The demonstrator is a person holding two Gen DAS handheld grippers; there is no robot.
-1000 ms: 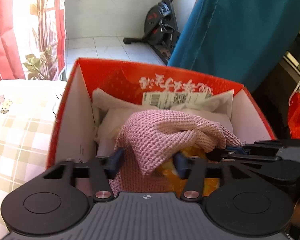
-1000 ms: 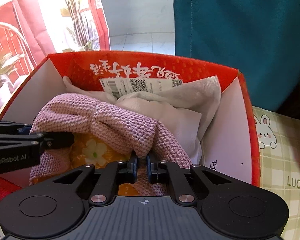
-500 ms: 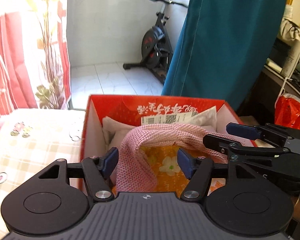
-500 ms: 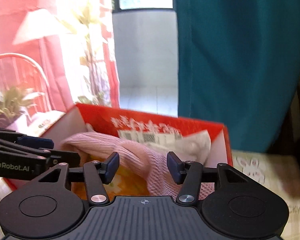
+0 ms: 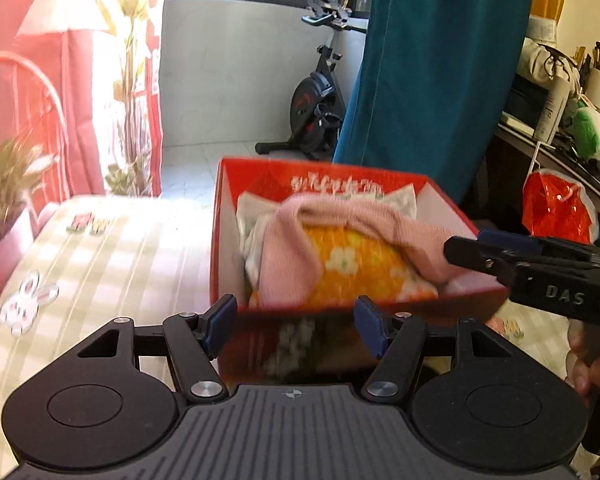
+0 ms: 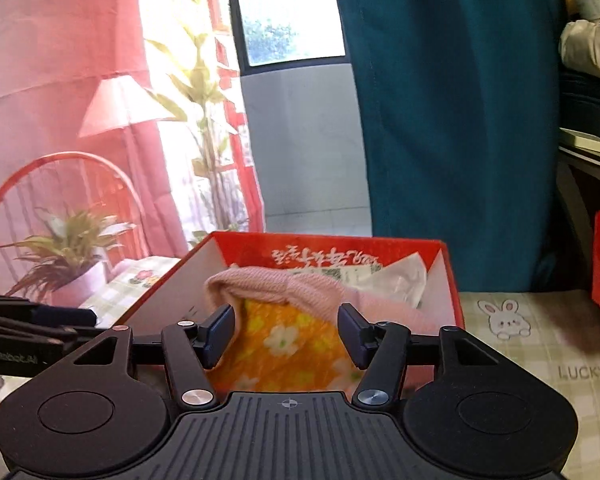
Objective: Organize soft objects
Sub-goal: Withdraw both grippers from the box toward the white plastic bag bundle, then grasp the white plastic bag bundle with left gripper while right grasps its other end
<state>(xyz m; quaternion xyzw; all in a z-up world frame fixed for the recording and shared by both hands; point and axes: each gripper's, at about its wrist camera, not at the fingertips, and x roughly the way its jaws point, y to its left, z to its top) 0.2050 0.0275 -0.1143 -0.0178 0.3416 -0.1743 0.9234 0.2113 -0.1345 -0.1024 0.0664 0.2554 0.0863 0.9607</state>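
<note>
Knit (image 5: 300,236) lies draped crosswise in the box (image 5: 224,248) just ahead of both grippers, left (image 5: 296,330) and right (image 6: 286,334), each half open, holding nothing.

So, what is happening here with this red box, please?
A person holds a claw in each hand and is putting soft things into the red box on the checked tablecloth. A pink knitted cloth lies draped over an orange flowered cloth inside it, with white fabric behind. The left claw is open and holds nothing. The right claw has just been opening; nothing is gripped between its pads.
</note>
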